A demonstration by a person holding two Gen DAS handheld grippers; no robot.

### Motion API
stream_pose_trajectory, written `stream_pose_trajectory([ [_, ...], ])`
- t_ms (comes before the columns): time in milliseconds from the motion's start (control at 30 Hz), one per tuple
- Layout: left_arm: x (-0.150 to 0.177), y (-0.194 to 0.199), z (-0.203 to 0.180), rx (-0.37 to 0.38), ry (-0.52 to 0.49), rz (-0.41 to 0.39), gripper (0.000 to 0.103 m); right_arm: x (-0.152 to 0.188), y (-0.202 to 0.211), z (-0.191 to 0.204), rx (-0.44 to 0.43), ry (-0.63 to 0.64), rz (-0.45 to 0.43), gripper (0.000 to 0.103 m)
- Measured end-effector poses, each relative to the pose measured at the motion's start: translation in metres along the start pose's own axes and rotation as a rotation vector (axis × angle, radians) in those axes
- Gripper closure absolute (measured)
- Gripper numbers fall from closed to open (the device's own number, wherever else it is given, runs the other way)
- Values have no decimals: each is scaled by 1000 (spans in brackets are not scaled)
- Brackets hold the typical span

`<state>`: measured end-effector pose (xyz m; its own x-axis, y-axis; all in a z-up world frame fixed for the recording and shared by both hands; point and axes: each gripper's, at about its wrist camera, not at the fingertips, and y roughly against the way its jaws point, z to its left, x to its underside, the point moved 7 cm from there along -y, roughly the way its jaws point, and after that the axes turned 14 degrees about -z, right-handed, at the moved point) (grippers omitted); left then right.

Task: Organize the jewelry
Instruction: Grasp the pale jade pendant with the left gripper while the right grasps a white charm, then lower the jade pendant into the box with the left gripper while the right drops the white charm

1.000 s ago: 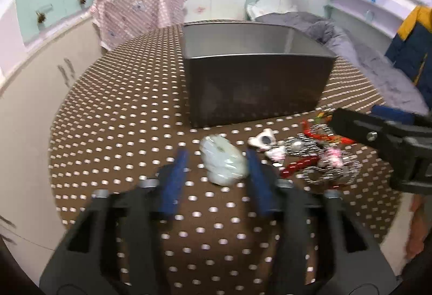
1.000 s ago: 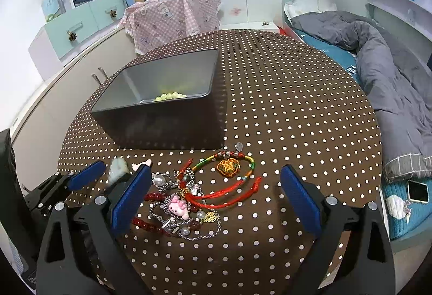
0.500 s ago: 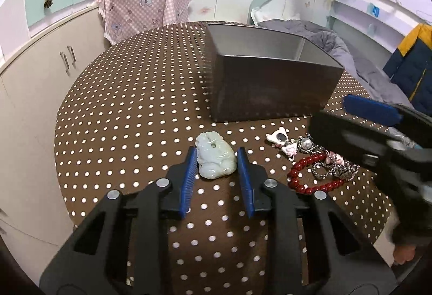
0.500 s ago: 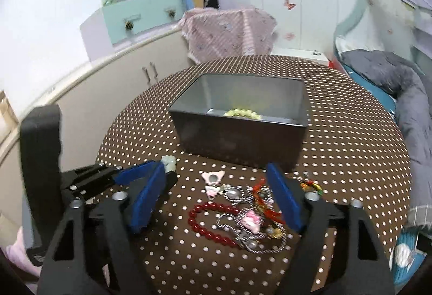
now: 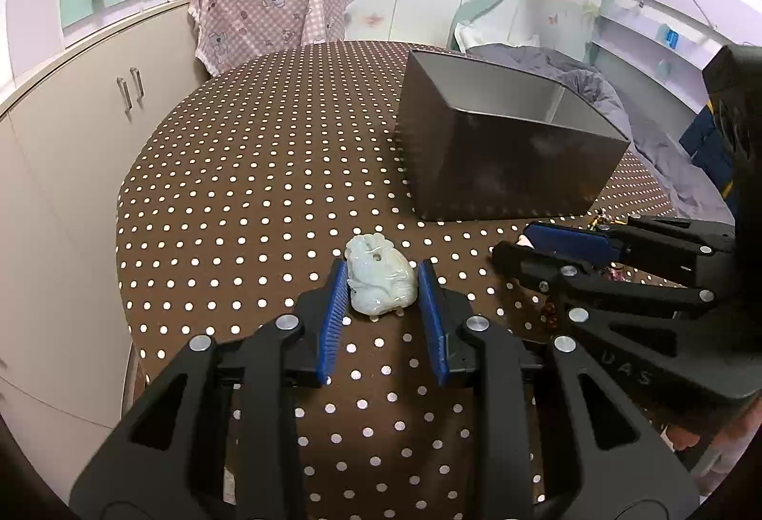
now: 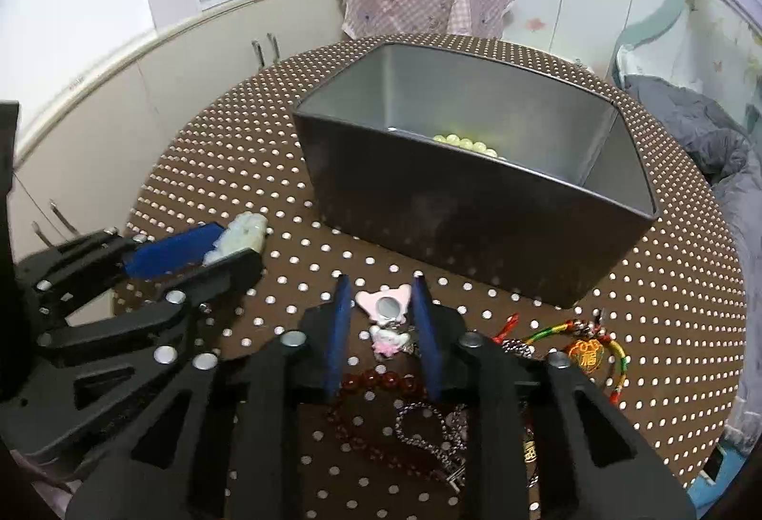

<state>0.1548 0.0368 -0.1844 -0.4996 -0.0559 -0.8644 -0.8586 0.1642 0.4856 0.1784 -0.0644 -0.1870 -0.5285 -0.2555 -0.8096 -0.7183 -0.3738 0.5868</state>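
Observation:
A pale green jade pendant point(image 5: 378, 282) sits between the blue pads of my left gripper point(image 5: 381, 277), which is shut on it just above the dotted tablecloth point(image 5: 266, 167). The right wrist view shows the same pendant point(image 6: 243, 232) in the left gripper point(image 6: 238, 241). My right gripper point(image 6: 380, 291) is closing its jaws on a pink charm point(image 6: 386, 303) with a silver centre, and the pads meet its wings. Behind both stands a dark metal box point(image 6: 452, 205), also visible from the left point(image 5: 500, 167), holding yellow-green beads point(image 6: 464, 144).
Under the right gripper lies a jewelry pile: a dark red bead bracelet point(image 6: 381, 379), a silver chain point(image 6: 424, 425) and a red-green cord with a gold charm point(image 6: 583, 351). White cabinets point(image 5: 71, 129) line the left. A pink checked cloth point(image 5: 271, 15) stands behind, and a bed point(image 6: 705, 129) lies to the right.
The right gripper swung left across the pile and its wide jaws narrowed around the pink charm. The left gripper kept the jade pendant and drifted left of the box.

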Motion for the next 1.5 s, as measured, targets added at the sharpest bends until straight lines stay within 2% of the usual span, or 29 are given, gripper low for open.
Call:
stream_pose_trajectory([
  [333,-3,-1,3,1,-6,-6,73,-4,10,-6,-4,-26,-18,81],
  [733,-21,5,-10,32,-37,-77,74,-20,26,-15,11,-63,-75,82],
  [1133,-27,5,-10,31,-33,-97,74,-30,43,-32,38,-95,-123,81],
  [1500,-56,15,-17,39,-69,-185,74,-64,64,-47,59,-100,-234,81],
])
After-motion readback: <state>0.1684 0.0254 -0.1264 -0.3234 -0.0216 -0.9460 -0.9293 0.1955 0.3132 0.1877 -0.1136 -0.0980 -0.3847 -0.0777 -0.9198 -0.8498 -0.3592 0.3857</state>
